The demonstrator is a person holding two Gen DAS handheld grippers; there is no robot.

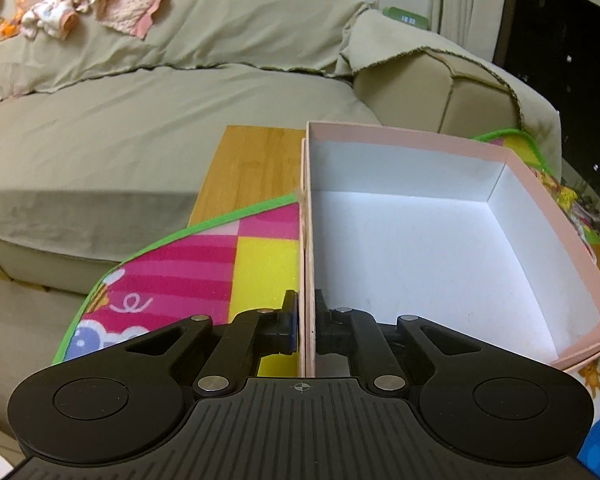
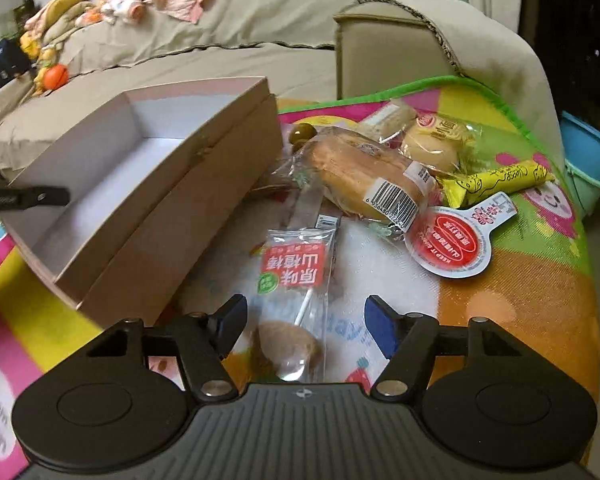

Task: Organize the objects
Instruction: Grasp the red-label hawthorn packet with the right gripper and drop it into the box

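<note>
Fingers (image 1: 307, 330) of left gripper pinched tight on near wall of open pink cardboard box (image 1: 420, 248) with white, empty inside, steadying it on bright patchwork play mat (image 1: 188, 264); beige sofa (image 1: 140, 120) behind, from 9 to 1 o'clock.

Right wrist view next: fingers (image 2: 305, 326) of right gripper partly apart, straddling clear-wrapped lollipop with red label (image 2: 292, 296), pads not yet touching. Same box at 10 o'clock, snack pile at 1 o'clock. Best done by centring on wrapper near brown candy head, lowering till fingertips meet mat, then closing gently to avoid crushing. Count: one box, one lollipop, one wrapped bun (image 2: 364, 176), one round cake packet (image 2: 436, 140), one yellow cheese stick (image 2: 500, 180), one red-topped jelly cup (image 2: 452, 240).
</note>
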